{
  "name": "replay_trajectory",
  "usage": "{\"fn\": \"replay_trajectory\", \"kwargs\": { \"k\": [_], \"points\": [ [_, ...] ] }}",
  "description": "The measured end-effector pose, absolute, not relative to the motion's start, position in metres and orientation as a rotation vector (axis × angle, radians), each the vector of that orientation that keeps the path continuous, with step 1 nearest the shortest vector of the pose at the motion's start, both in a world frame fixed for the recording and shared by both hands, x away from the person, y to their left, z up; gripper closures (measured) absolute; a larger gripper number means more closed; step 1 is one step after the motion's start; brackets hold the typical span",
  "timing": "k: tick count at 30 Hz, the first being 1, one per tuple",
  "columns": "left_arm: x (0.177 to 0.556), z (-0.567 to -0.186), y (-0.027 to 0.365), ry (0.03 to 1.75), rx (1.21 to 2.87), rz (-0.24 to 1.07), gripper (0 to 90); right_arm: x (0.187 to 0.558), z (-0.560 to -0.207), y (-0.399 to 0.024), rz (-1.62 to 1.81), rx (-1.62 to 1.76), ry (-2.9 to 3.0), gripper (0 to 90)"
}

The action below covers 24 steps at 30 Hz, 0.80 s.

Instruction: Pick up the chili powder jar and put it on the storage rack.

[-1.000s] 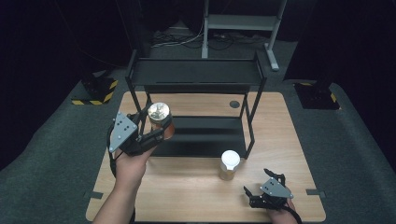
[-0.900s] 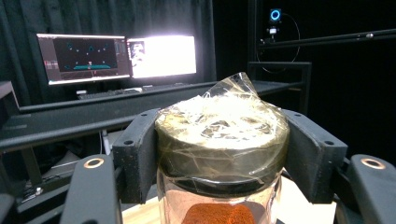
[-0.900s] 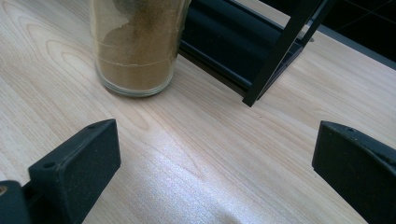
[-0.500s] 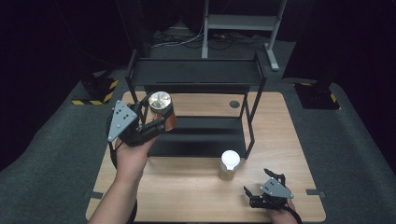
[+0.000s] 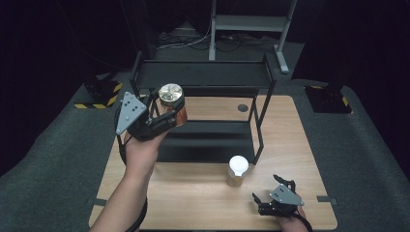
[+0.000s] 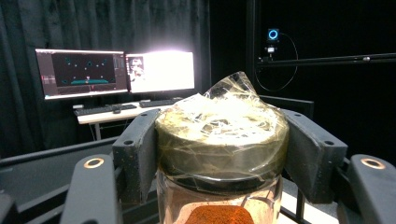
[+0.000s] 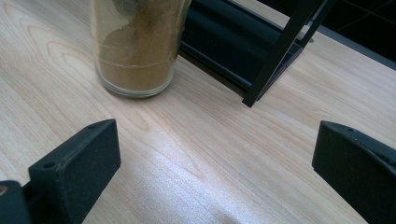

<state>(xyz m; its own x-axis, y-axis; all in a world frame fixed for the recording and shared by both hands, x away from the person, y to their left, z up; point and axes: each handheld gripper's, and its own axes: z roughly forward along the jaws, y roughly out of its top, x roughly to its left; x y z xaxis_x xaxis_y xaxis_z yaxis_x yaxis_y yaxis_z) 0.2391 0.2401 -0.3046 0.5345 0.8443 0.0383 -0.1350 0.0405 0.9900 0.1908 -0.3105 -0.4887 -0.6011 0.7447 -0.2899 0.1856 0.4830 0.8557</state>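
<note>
My left gripper [image 5: 167, 110] is shut on a glass jar [image 5: 172, 105] with a gold lid and orange-brown powder, held in the air at the left end of the black two-tier rack [image 5: 203, 77]. In the left gripper view both pads clamp the jar [image 6: 222, 140] at its film-wrapped lid. A second jar [image 5: 237, 171] with a white lid and tan powder stands on the wooden table [image 5: 193, 203] in front of the rack. My right gripper [image 5: 270, 191] rests open near the table's front right corner, its jaws wide apart, and its own view has that jar [image 7: 135, 46] ahead at the left.
The rack's lower shelf [image 5: 208, 140] lies across the middle of the table, and its front right leg [image 7: 285, 51] stands close to the white-lidded jar. Two lit monitors [image 6: 116, 72] on a desk stand far behind. Dark carpet surrounds the table.
The left gripper has lifted the gold-lidded jar higher, towards the rack's top tier. The right gripper and the white-lidded jar have stayed put.
</note>
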Motion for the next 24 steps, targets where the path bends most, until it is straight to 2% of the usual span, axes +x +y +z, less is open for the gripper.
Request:
{"fn": "replay_trajectory", "kwargs": {
  "k": [24],
  "points": [
    [0.268,-0.276,0.223,0.701,1.292,0.878,33.8,0.191,-0.489,-0.311,1.084,0.767,2.064,0.0]
  ]
}}
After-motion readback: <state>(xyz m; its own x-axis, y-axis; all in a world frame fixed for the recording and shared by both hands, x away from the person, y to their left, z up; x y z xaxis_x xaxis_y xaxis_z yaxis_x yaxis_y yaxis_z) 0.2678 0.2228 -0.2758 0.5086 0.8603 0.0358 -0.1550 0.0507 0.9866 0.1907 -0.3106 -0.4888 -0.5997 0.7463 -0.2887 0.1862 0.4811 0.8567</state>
